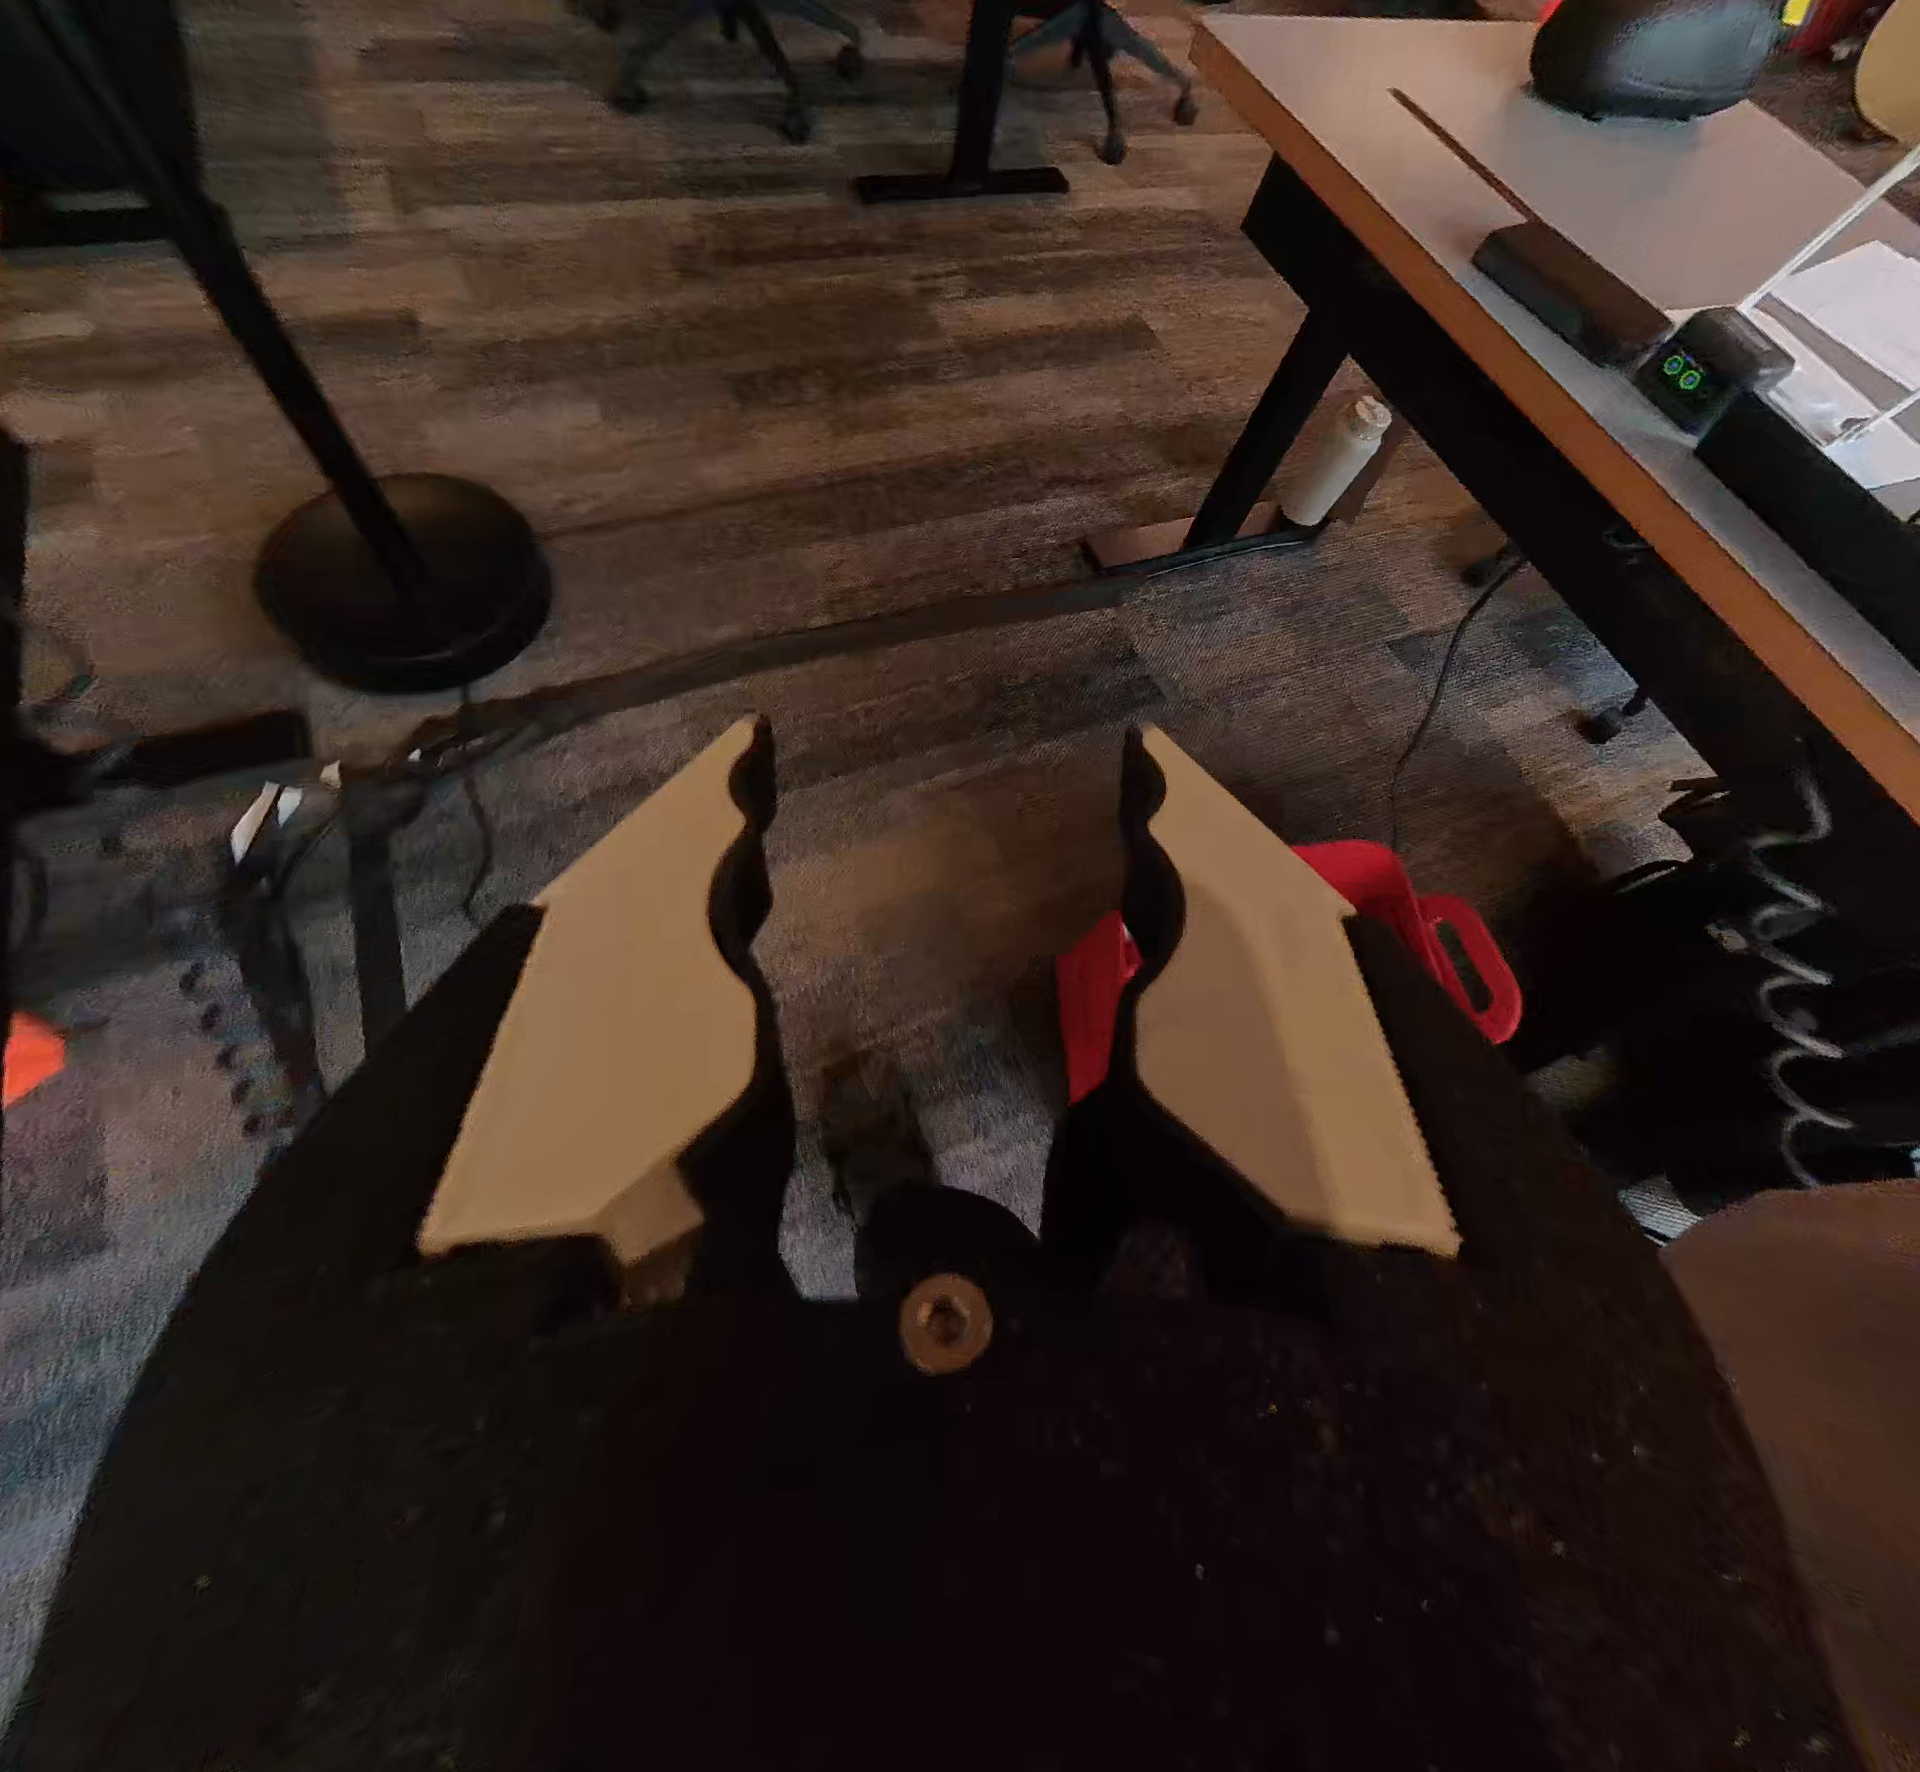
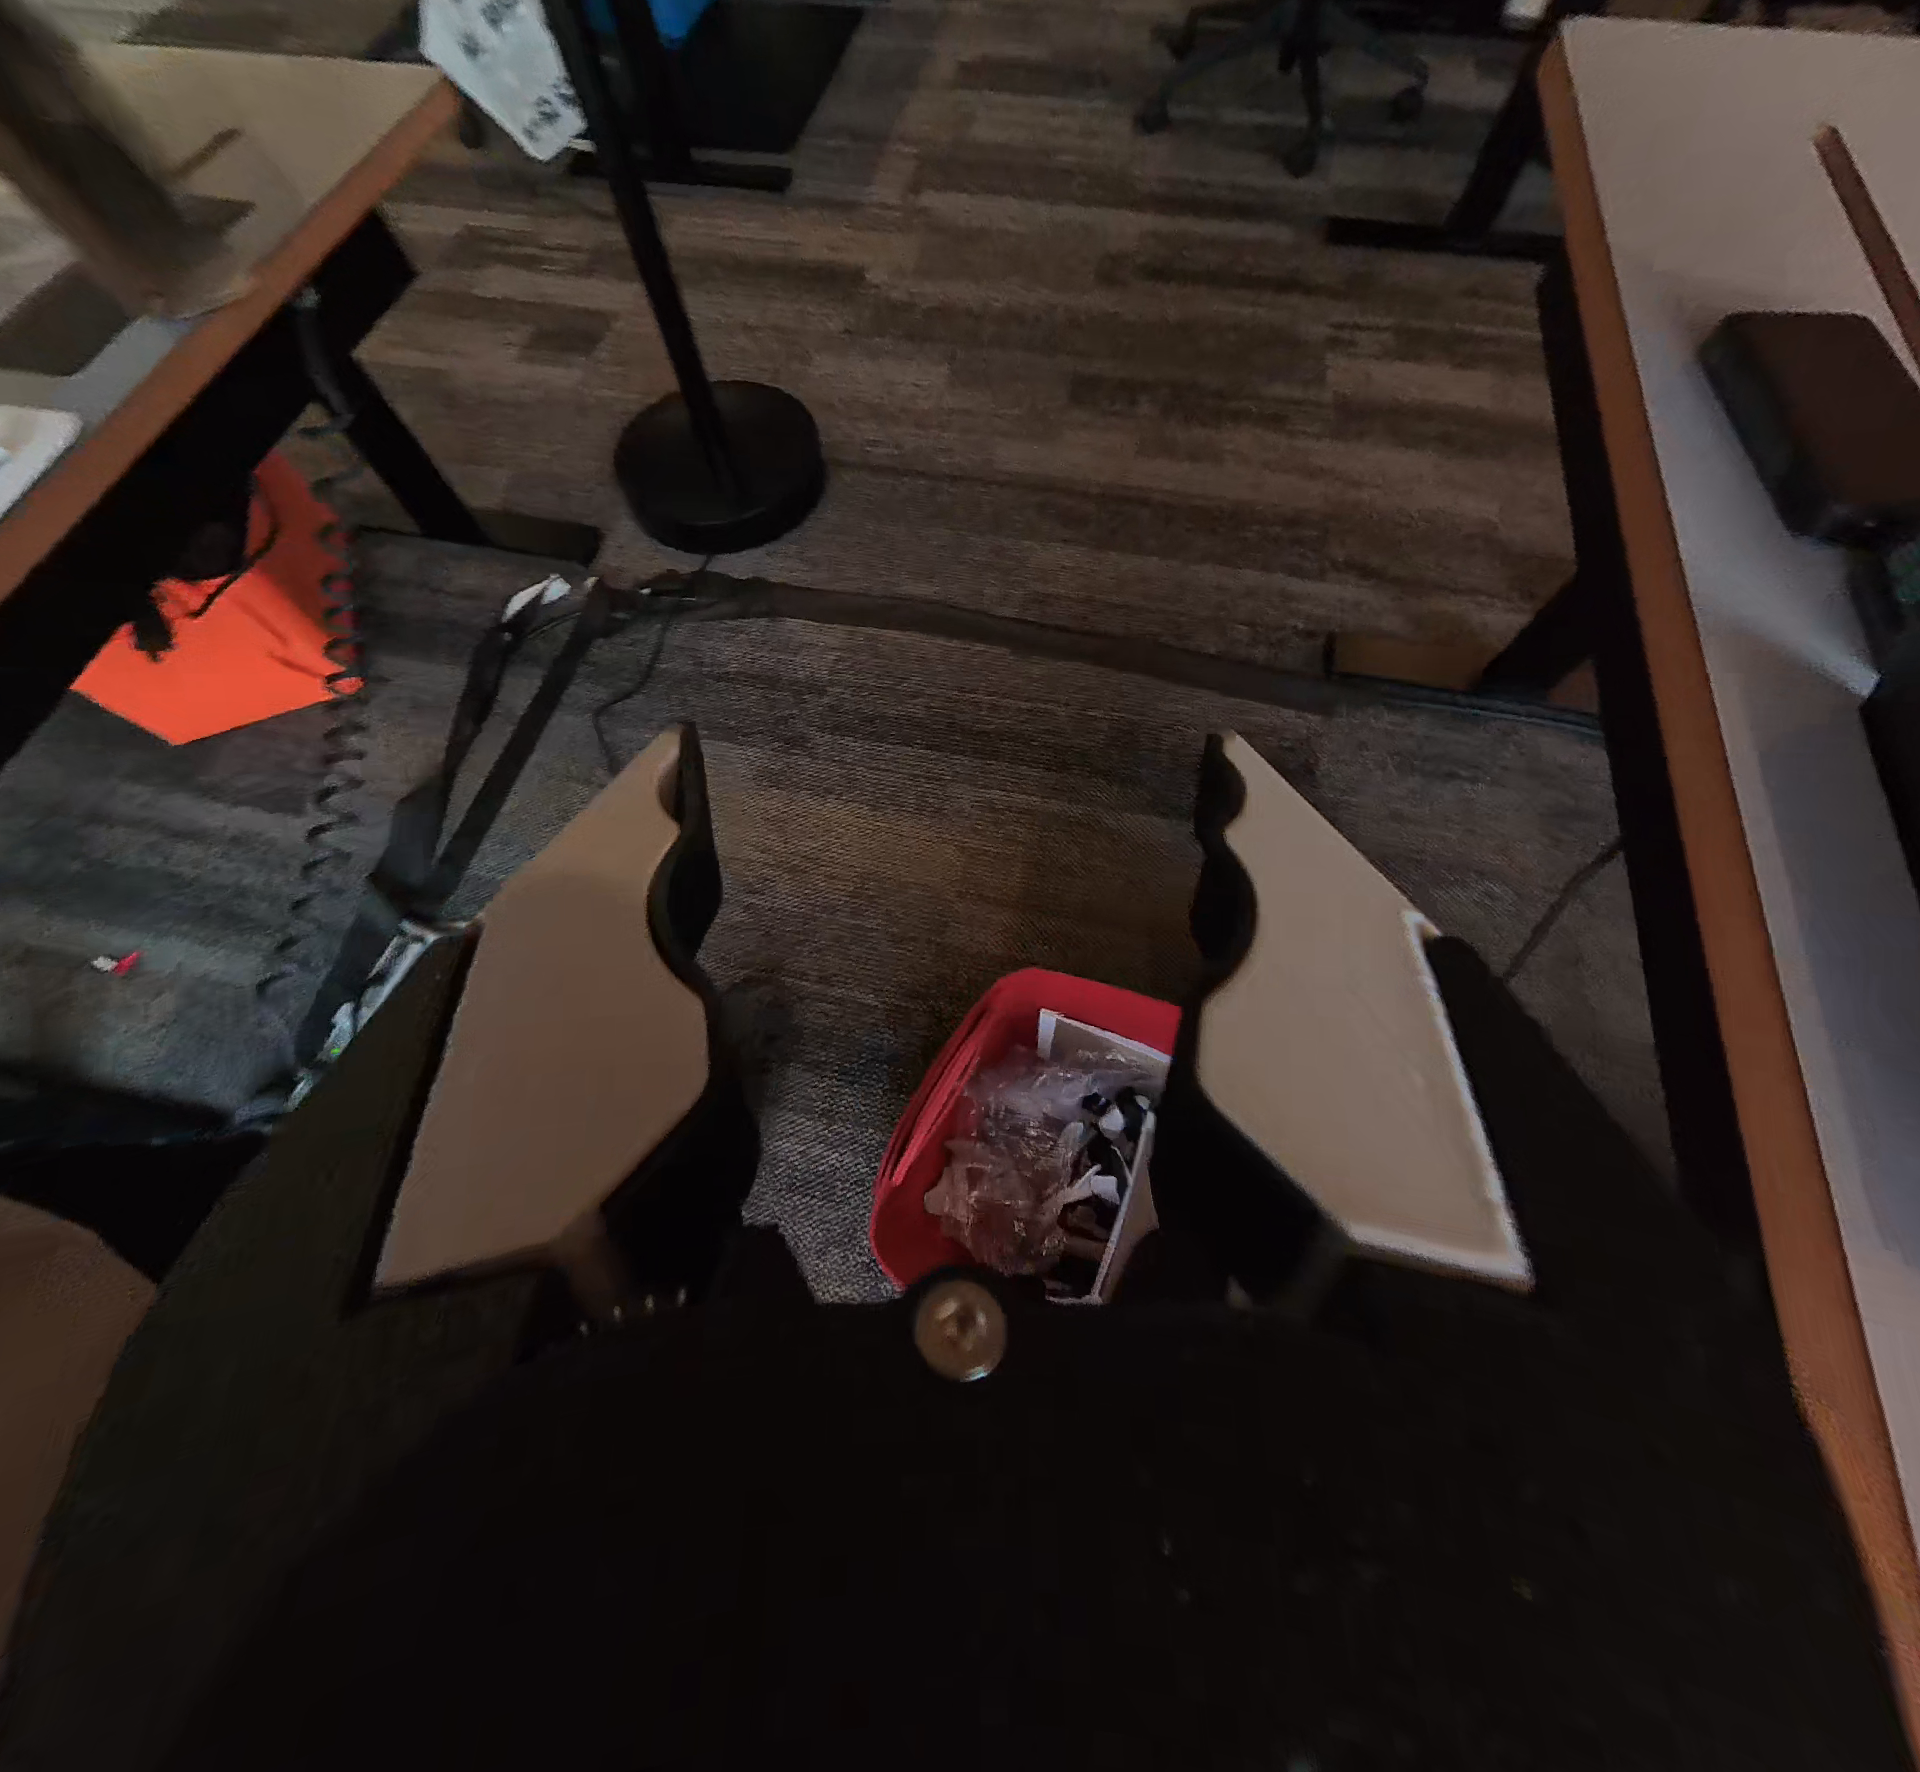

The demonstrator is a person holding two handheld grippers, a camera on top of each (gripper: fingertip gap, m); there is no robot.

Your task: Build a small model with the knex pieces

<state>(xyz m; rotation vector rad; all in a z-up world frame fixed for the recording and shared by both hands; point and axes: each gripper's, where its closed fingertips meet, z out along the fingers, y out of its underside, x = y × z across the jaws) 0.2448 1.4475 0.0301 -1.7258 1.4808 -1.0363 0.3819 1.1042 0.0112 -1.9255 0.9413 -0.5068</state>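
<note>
My left gripper (image 1: 948,735) is open and empty, held above the carpet floor. A red plastic bin (image 1: 1455,953) stands on the floor just behind its right finger, partly hidden. My right gripper (image 2: 951,746) is open and empty, also above the floor. The same red bin (image 2: 914,1161) sits below it between the fingers, filled with crumpled clear plastic wrap (image 2: 1013,1161) and paper scraps. Neither gripper touches anything.
A white-topped desk (image 1: 1455,164) stands at the right with a dark helmet-like object (image 1: 1652,39) and black boxes (image 1: 1569,288). A black pole stand (image 1: 405,579) is on the floor to the left; it also shows in the right wrist view (image 2: 717,465). Cables, an orange sheet (image 2: 229,642) and office chairs lie around.
</note>
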